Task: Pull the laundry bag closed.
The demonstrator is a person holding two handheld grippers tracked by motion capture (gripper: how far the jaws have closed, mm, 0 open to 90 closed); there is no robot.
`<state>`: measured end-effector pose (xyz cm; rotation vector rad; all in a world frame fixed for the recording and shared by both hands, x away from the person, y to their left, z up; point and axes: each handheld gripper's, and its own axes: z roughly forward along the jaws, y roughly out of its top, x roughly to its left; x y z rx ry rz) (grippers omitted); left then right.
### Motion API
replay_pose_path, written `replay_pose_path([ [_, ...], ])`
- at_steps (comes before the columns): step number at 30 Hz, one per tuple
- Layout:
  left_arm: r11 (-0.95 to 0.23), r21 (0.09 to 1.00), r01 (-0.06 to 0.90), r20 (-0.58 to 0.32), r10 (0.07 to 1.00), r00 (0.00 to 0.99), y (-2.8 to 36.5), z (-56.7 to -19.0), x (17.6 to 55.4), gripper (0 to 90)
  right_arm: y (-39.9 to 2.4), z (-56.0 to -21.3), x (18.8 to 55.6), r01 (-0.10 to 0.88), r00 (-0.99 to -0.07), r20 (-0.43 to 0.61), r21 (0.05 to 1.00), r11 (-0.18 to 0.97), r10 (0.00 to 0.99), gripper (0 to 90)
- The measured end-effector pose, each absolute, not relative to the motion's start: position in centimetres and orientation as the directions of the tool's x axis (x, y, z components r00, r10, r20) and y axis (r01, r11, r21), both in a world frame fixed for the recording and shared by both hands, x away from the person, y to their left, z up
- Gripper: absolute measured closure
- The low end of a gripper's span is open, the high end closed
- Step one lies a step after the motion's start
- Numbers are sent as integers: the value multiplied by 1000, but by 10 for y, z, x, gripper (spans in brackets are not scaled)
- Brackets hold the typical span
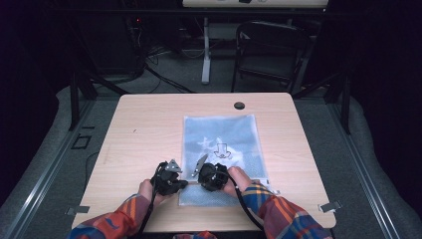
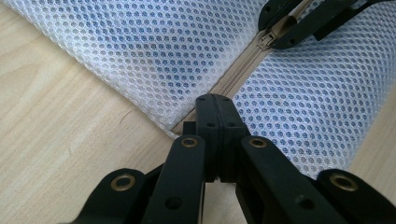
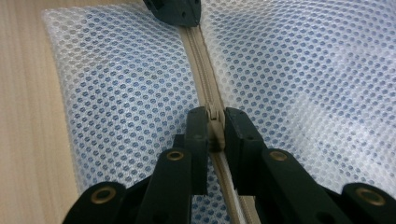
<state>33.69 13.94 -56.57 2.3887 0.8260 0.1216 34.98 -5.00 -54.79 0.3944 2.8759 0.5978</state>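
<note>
A white mesh bag (image 1: 221, 149) lies flat on the table (image 1: 144, 129), a bit toward the 5 o'clock side of the middle. Something blue shows through the net. A tan zipper (image 3: 201, 70) runs across the bag near its 6 o'clock end, the end close to the person.

The right gripper (image 3: 215, 126) has its jaws shut on the small zipper pull (image 3: 215, 128), one jaw on each side of it. In the high view this gripper (image 1: 213, 175) sits on the bag's near end.

The left gripper (image 2: 216, 105) has its jaws pressed tight together at the end of the zipper, right at the bag's edge; they seem to pinch the edge there. In the high view it (image 1: 170, 178) sits just at 9 o'clock of the right one, and the two are close together.

Two plaid sleeves (image 1: 278, 209) come in from 6 o'clock.
</note>
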Motion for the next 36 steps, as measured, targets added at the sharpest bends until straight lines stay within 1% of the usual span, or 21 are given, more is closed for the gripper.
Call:
replay_pose_path([
  [2,-627,570,532,-104,587,803,139,-566,337,900,-48,-549,350,215,-950,-128,396,893,285,814],
  [9,-632,567,528,-96,586,804,139,-565,337,900,-49,-547,349,211,-949,-132,404,890,285,821],
  [14,-632,566,529,-97,587,804,139,-565,337,900,-52,-543,349,205,-951,-135,394,896,277,822],
  [15,-632,566,529,-97,587,804,139,-565,337,900,-53,-543,349,215,-948,-133,401,891,288,822],
  [30,-629,568,532,-100,588,803,139,-565,336,900,-62,-538,349,223,-946,-132,401,889,296,820],
  [36,-628,568,532,-101,588,803,139,-565,337,900,-65,-537,350,233,-946,-123,390,891,301,820],
])
